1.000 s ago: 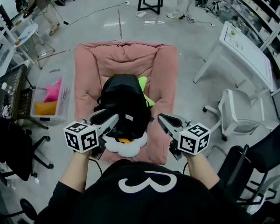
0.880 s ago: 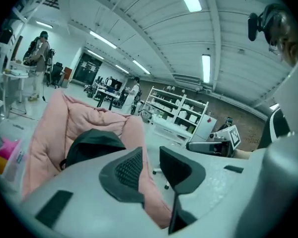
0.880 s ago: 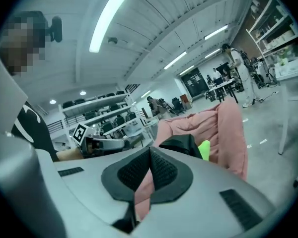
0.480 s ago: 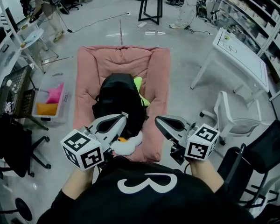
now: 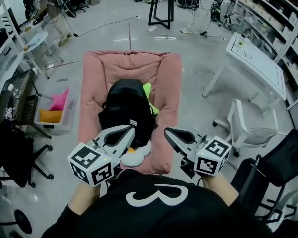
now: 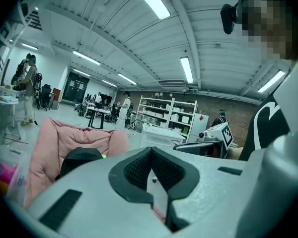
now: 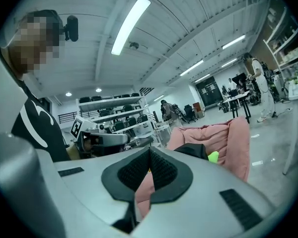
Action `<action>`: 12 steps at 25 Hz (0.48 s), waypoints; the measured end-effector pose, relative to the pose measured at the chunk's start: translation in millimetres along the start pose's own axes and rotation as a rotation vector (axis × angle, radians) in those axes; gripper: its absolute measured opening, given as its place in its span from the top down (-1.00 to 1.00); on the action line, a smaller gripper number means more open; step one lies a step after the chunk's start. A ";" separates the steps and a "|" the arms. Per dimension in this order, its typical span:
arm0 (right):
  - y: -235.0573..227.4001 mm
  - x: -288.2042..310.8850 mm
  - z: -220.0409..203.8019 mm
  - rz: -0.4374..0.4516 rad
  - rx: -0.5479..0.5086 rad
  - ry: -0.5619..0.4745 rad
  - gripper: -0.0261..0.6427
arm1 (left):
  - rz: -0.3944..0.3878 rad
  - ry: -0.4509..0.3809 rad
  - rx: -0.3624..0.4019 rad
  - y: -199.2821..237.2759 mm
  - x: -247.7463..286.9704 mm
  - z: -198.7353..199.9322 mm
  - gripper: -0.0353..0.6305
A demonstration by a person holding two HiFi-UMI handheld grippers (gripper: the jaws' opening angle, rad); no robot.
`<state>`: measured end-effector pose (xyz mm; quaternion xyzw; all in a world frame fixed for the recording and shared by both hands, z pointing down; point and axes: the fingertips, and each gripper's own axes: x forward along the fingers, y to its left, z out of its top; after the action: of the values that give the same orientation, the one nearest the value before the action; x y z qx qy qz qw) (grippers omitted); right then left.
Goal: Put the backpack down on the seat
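The black backpack [image 5: 127, 107] lies on the pink cushioned seat [image 5: 94, 83], with a lime-green piece at its right side and a white and yellow soft thing at its near end. My left gripper [image 5: 131, 129] hovers just in front of the backpack's near end, shut and empty. My right gripper [image 5: 167, 131] hangs shut and empty over the seat's near right corner. In the left gripper view the closed left gripper [image 6: 151, 155] points at the backpack [image 6: 79, 157]. The right gripper view shows the right gripper [image 7: 150, 155] shut, with the backpack [image 7: 196, 150] and seat [image 7: 228, 135] beyond.
A clear bin [image 5: 52, 110] with pink and orange things stands left of the seat. A white table [image 5: 258, 58] and a white chair [image 5: 248, 125] are to the right. Black office chairs [image 5: 10, 157] flank me. A person stands at the far left.
The left gripper's jaws have closed. Both grippers have drawn back a little toward me, away from the backpack, which stays on the seat.
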<state>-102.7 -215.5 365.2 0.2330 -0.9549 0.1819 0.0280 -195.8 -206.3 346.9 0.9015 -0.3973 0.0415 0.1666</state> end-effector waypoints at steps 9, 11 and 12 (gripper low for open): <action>-2.7 3.5 0.3 0.000 -0.006 0.000 0.91 | -0.004 0.016 0.015 1.2 4.9 -1.3 0.88; -3.8 4.1 0.4 -0.002 -0.012 -0.002 0.91 | -0.003 0.019 0.014 3.5 6.6 -3.6 0.88; -4.3 4.6 0.3 -0.002 -0.015 -0.003 0.91 | -0.003 0.022 0.014 4.8 7.6 -4.9 0.88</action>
<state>-104.8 -221.1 367.0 0.2341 -0.9560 0.1743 0.0287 -193.8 -212.9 354.3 0.9026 -0.3939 0.0537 0.1648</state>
